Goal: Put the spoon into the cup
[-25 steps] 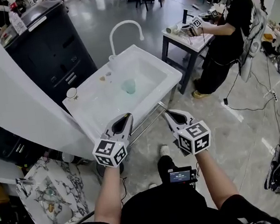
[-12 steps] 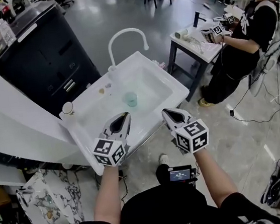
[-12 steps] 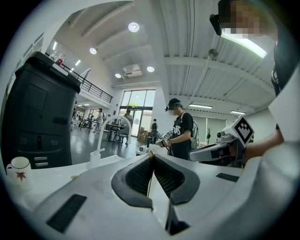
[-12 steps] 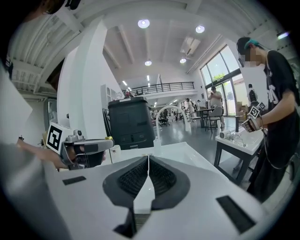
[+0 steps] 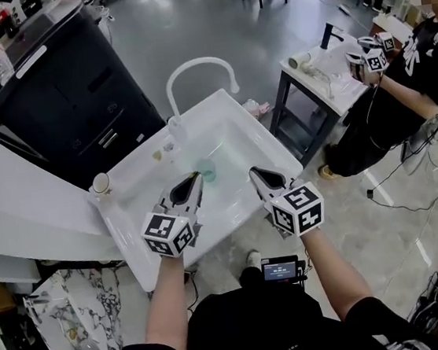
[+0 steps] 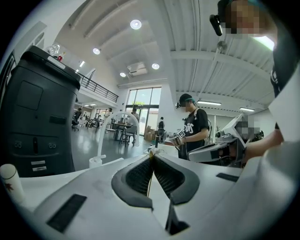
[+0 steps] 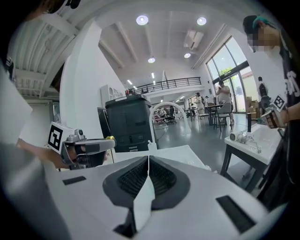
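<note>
A white sink basin [image 5: 235, 140] with an arched white faucet [image 5: 194, 69] stands ahead in the head view. A pale teal cup [image 5: 207, 168] sits in the basin. My left gripper [image 5: 196, 177] is shut and empty, its tip just short of the cup and covering part of it. My right gripper [image 5: 253, 172] is also shut and empty, over the basin's near right part. The left gripper view shows its jaws [image 6: 150, 157] pressed together with nothing between them, and the right gripper view shows the same [image 7: 148, 158]. I cannot make out a spoon in any view.
A small white bottle [image 5: 100, 182] and some tiny items [image 5: 168, 147] sit on the sink's left rim. A black cabinet [image 5: 72, 77] stands behind it. To the right, another person [image 5: 418, 51] with grippers works at a small table [image 5: 326, 78]. A marbled tray [image 5: 70, 315] lies low left.
Both grippers have moved forward together, from in front of the sink to over its near edge. The left tip now reaches the cup. Both stayed shut.
</note>
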